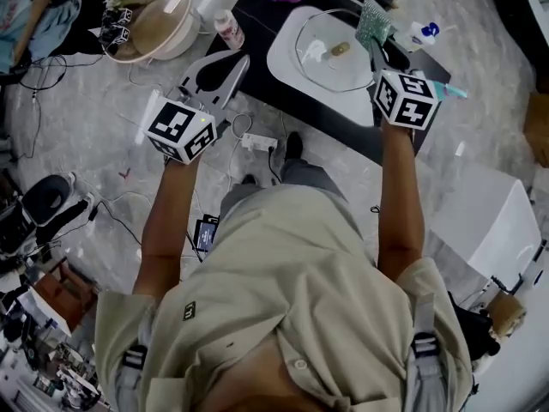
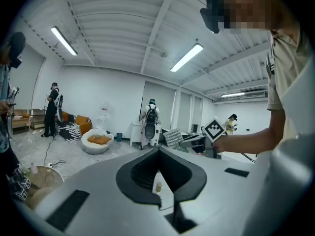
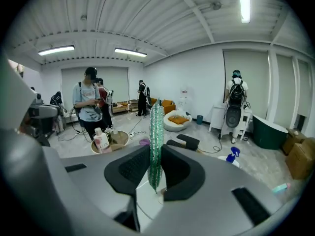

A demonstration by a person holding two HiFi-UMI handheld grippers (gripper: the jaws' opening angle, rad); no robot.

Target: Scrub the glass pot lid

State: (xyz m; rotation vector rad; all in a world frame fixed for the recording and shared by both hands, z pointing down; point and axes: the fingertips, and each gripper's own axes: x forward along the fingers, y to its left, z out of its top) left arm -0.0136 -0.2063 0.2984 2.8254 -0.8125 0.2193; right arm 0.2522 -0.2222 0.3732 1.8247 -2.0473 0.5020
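Glass pot lid [image 1: 326, 65]: clear, round, thin-rimmed, small tan knob at centre; flat on white tray [image 1: 286, 63] on dark bench [image 1: 257, 20]. Right gripper [image 1: 376, 48] fingers clamped on green scrub pad [image 1: 374, 22], over lid's right edge. Left gripper [image 1: 233, 65] fingers closed, empty, at bench's near left edge.

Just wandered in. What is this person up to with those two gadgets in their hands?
A person stands at a black table with a gripper in each hand. The right gripper is clamped on a green scrub pad, held upright over a glass lid lying on a white tray. The left gripper holds nothing, its jaws together, by the table's left edge. Whether the pad touches the lid is unclear.
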